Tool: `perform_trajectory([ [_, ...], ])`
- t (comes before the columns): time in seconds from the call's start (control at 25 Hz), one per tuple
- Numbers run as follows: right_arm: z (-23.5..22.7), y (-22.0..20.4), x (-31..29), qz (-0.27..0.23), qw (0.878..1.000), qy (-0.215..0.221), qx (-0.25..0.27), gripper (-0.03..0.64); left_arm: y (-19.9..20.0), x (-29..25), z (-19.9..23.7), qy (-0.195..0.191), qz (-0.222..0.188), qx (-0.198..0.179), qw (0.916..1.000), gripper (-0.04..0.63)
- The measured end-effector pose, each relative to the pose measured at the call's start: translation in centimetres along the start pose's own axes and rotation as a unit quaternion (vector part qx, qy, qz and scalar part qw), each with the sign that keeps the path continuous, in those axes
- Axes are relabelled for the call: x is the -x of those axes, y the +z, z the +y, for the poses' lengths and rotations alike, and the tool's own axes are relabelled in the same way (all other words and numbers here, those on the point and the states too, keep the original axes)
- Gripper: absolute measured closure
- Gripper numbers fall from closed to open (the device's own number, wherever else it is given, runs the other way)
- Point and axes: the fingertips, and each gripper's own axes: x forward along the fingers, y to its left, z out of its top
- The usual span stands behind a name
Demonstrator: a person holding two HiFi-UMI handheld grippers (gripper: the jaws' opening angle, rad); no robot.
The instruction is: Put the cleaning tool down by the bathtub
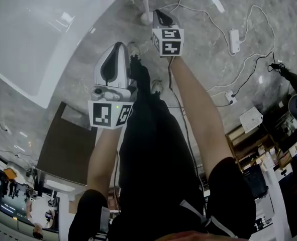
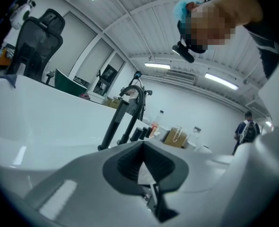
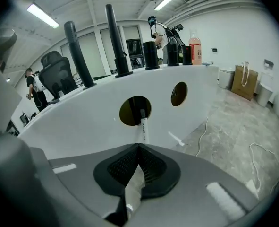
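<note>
A slim white cleaning tool (image 3: 143, 128) stands close to upright against the outer wall of a white bathtub (image 3: 73, 122), its handle crossing in front of a round dark hole in that wall. In the head view the cleaning tool (image 1: 145, 6) shows as a thin white stick with its rounded foot on the grey stone-patterned floor (image 1: 203, 59), just beside the curved edge of the bathtub (image 1: 32, 34). The right gripper (image 3: 139, 148) points straight at the tool, which rises just beyond the tips; its jaws are pressed together with nothing between them, so the tool is not held. Whether the tips touch the handle cannot be told. From above, the right gripper (image 1: 158, 13) lies immediately right of the tool's foot. The left gripper (image 1: 119, 46) is held lower and to the left, near the tub's side and well clear of the tool; in its own view the left gripper (image 2: 141, 145) also has its jaws closed and empty, aimed at the tub's rim. Black faucet fittings (image 3: 113, 37) stand on the rim. White cables (image 1: 249, 59) trail over the floor at the right.
</note>
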Motion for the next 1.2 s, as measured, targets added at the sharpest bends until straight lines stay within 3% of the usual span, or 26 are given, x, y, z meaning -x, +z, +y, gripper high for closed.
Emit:
perform_trajectory([
  [0.48,1.3,6.0,12.5,-0.05,0.999,0.011,-0.014,0.617,7.2,3.7,-7.8,-0.02,-0.033,-0.024,0.999,0.588],
  [0.76,2.8,9.0,22.5,-0.09,0.995,0.008,-0.042,0.617,10.9,8.3,-13.1,-0.02,-0.042,-0.028,0.9985,0.588],
  [0.96,4.8,11.0,30.7,-0.121,0.992,0.021,-0.04,0.617,13.9,11.7,-17.4,-0.039,-0.052,-0.057,0.9962,0.588],
  [1.2,5.8,13.6,40.4,-0.175,0.984,0.029,-0.018,0.617,18.4,16.4,-20.8,-0.026,-0.09,-0.064,0.9935,0.588],
])
